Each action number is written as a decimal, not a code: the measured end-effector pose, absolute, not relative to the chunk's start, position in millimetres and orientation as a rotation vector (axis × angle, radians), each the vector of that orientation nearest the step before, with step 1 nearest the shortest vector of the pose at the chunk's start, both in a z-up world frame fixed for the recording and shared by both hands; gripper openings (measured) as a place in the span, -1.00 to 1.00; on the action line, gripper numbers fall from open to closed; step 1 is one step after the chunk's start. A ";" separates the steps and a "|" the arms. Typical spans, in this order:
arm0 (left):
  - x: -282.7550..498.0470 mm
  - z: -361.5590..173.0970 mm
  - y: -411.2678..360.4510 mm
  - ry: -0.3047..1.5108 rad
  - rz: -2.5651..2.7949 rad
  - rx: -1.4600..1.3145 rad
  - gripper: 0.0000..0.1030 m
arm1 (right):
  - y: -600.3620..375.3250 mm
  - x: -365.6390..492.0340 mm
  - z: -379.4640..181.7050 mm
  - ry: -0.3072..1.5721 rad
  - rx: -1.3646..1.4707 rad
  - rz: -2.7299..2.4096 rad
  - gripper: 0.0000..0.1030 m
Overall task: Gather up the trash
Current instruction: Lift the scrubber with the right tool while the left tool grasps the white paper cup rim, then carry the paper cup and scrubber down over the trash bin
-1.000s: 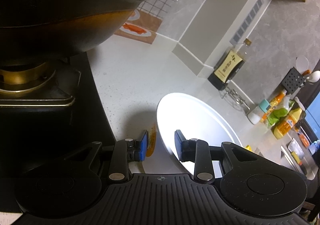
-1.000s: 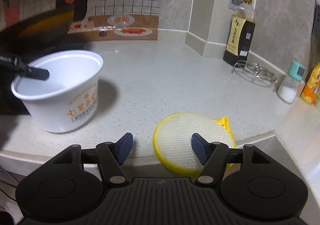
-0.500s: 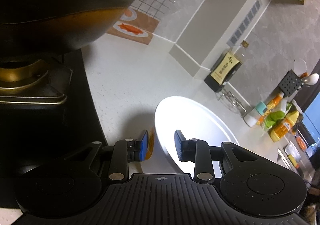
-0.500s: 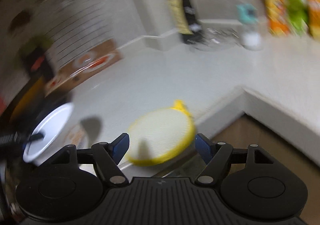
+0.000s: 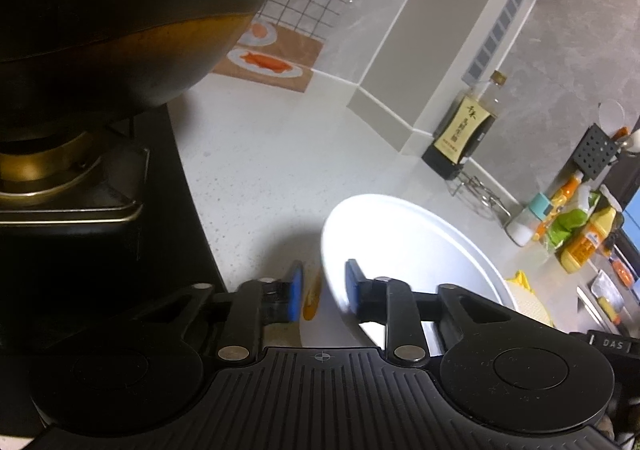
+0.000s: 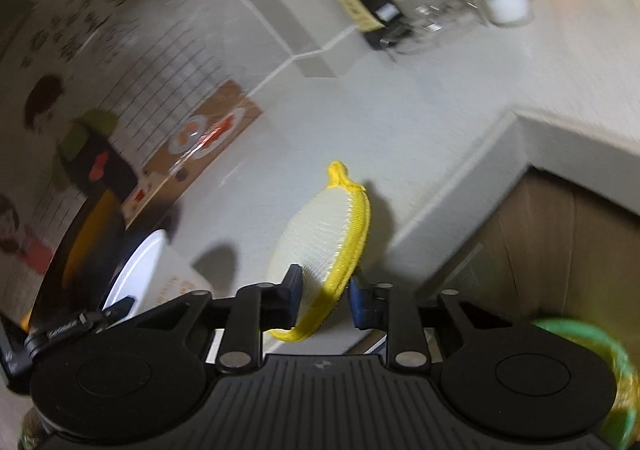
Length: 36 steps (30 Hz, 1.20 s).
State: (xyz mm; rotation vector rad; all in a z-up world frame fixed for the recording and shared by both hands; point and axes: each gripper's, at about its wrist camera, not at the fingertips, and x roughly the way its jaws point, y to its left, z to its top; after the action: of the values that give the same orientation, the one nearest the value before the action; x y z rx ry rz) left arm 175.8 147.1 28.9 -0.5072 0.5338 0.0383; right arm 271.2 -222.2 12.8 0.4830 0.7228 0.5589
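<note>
The rim of a white disposable bowl (image 5: 404,246) is straddled by the left gripper (image 5: 322,286): one blue pad (image 5: 295,289) is seen outside the wall, beside the orange print, and the other pad lies inside the bowl. The fingers are set narrow about the rim, though whether the wall is actually pinched cannot be told. The bowl stands on the white countertop (image 5: 272,154), just beside the black stove (image 5: 100,210) on which a dark wok (image 5: 112,50) is carried.

A round yellow-edged scrubbing pad (image 6: 320,250) is held on edge between the fingers of the right gripper (image 6: 322,298), tilted, with its yellow loop pointed away from the gripper. The fingers are narrowed around its lower part; contact on the right-hand side is not clearly shown. In the blurred right wrist view the pad is seen lifted above the countertop, with the bowl (image 6: 156,274) to its left.

Beyond the bowl, against the wall, a dark sauce bottle (image 5: 464,126) is stood, with a wire rack (image 5: 480,192) and a salt shaker (image 5: 524,220) near it.
</note>
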 end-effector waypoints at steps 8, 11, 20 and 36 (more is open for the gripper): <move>164.8 20.9 152.8 0.502 0.021 -0.548 -0.74 | -190.3 273.0 20.5 0.707 0.422 0.601 -0.62; 162.7 20.6 152.9 0.490 0.001 -0.539 -0.76 | -187.6 268.3 20.2 0.709 0.427 0.598 -0.65; 149.2 32.5 137.8 0.425 -0.038 -0.522 -0.75 | -225.6 227.7 29.8 0.639 0.499 0.539 -0.70; 153.2 21.2 -20.6 0.487 -0.366 -0.393 -0.75 | -345.9 134.5 -14.1 0.570 0.512 0.325 -0.71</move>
State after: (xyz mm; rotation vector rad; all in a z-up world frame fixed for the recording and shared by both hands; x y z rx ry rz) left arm 153.2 -20.6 21.2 -0.3926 0.4874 -0.3661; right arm 134.5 -345.9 -14.1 0.5118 0.5697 0.3248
